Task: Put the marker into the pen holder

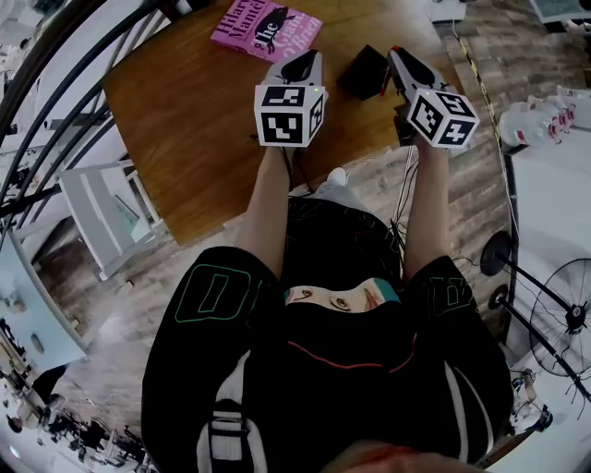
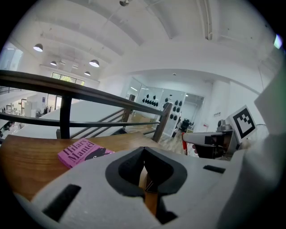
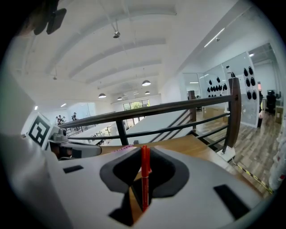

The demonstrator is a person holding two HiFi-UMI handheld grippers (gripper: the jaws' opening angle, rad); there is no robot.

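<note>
Pick-up is done, drop-in is not. The right gripper (image 1: pixel 395 54) has its fingers clamped on the red marker (image 3: pixel 145 179), which stands upright between them, in the air over the tabletop (image 1: pixel 185 120) near its right edge. The black box just left of it is likely the pen holder (image 1: pixel 362 72); the marker is not in it yet. Left to do: carry the marker over the holder, lower it, let go. The left gripper (image 1: pixel 300 63) has its fingers closed on nothing and is raised just beside the holder, so it may crowd the approach. A pink book (image 1: pixel 266 28) lies at the far edge, well clear.
</note>
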